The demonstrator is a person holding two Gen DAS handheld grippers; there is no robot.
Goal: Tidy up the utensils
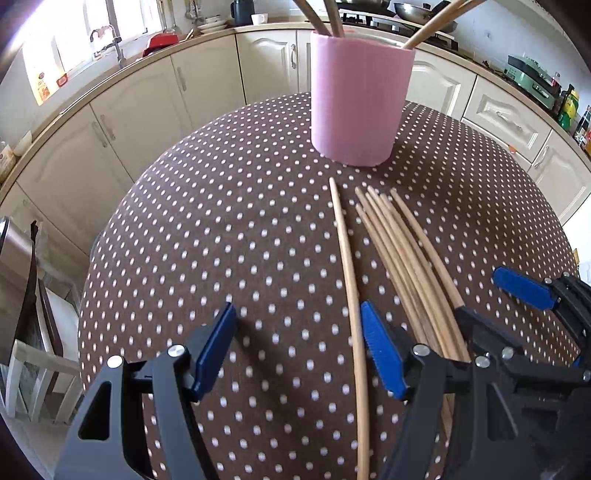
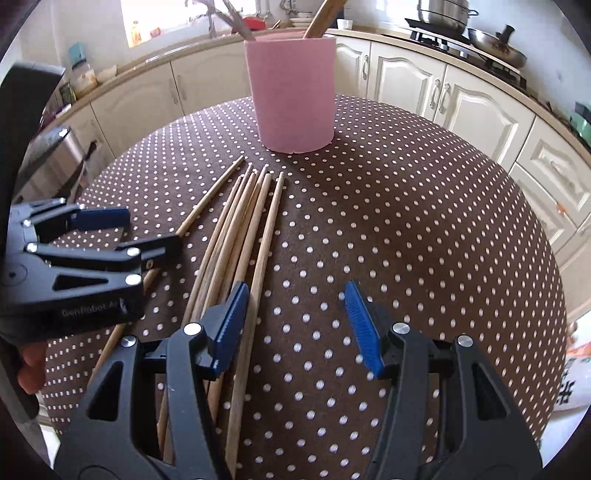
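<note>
Left wrist view. Round table under a brown cloth with white polka dots (image 1: pixel 221 229). Tall pink cylindrical holder (image 1: pixel 360 98) stands upright at the far side of the table, several wooden sticks (image 1: pixel 325 16) leaning out of its top. In front of the holder, flat on the cloth: one single pale wooden chopstick (image 1: pixel 351 280) lying apart, to the left of a loose bundle of wooden chopsticks (image 1: pixel 402 254) that fans slightly, tips toward the holder. Left gripper (image 1: pixel 299 350), black frame with blue pads, fingers spread wide, nothing between them but the single chopstick, which runs between the jaws close to the right pad; contact not clear. Right gripper (image 1: pixel 480 302) enters from the right over the near end of the bundle, fingers apart. Cream kitchen cabinets (image 1: pixel 147 110) curve behind.

Right wrist view. Same pink holder (image 2: pixel 295 92) upright at the far side of the dotted cloth (image 2: pixel 406 221). Bundle of chopsticks (image 2: pixel 251 229) lies left of centre, tips near the holder base but not touching it. Single chopstick (image 2: pixel 214 197) angles off to the left, passing under the left gripper (image 2: pixel 151 230), whose fingers are apart. Right gripper (image 2: pixel 295 325) fingers spread wide, holding nothing; its left pad sits over the right edge of the bundle, right pad over bare cloth.
</note>
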